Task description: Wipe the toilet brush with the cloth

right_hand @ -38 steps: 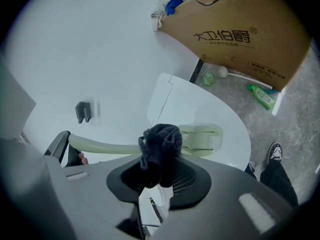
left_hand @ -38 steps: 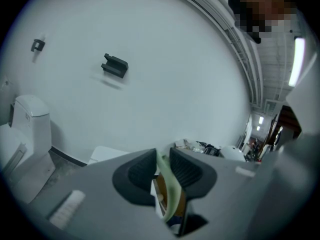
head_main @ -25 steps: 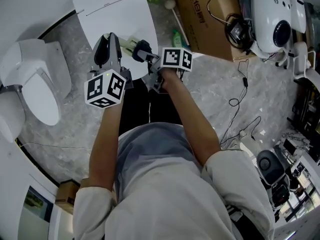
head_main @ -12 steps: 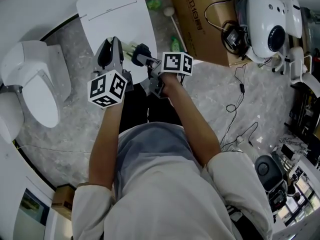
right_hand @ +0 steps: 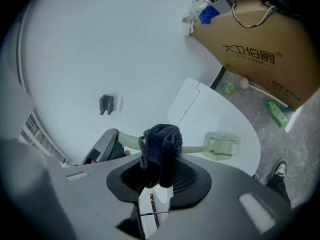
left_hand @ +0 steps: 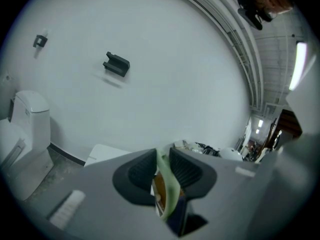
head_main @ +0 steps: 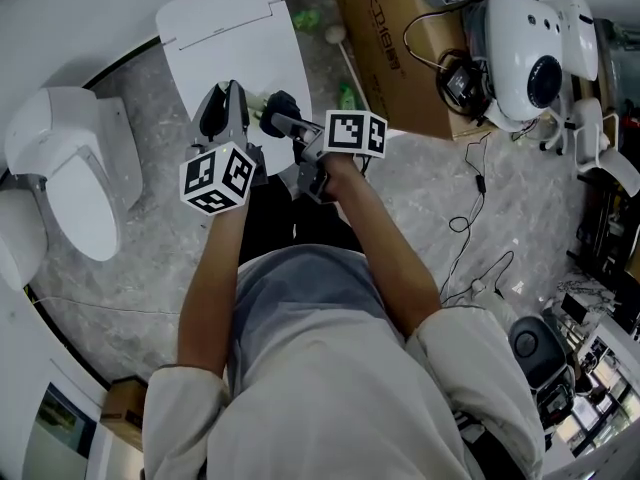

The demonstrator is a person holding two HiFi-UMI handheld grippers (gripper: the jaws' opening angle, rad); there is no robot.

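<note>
The pale green toilet brush (right_hand: 220, 145) hangs level in the air, its handle (left_hand: 167, 184) clamped between the jaws of my left gripper (head_main: 226, 118). My right gripper (head_main: 282, 118) is shut on a dark blue cloth (right_hand: 160, 146). The cloth is bunched against the brush handle midway along it, a short way from the left gripper's black pad (right_hand: 102, 146). In the head view the brush handle (head_main: 256, 99) shows between the two grippers, above the white lid.
A white toilet lid panel (head_main: 235, 43) lies on the floor under the grippers. A toilet (head_main: 70, 168) stands at left. At the right are a cardboard box (head_main: 390, 48), a green bottle (right_hand: 277, 111), cables and white equipment (head_main: 540, 58).
Both grippers have kept their hold and stayed close together; the view has shifted a little and the cloth has slid slightly along the handle.
</note>
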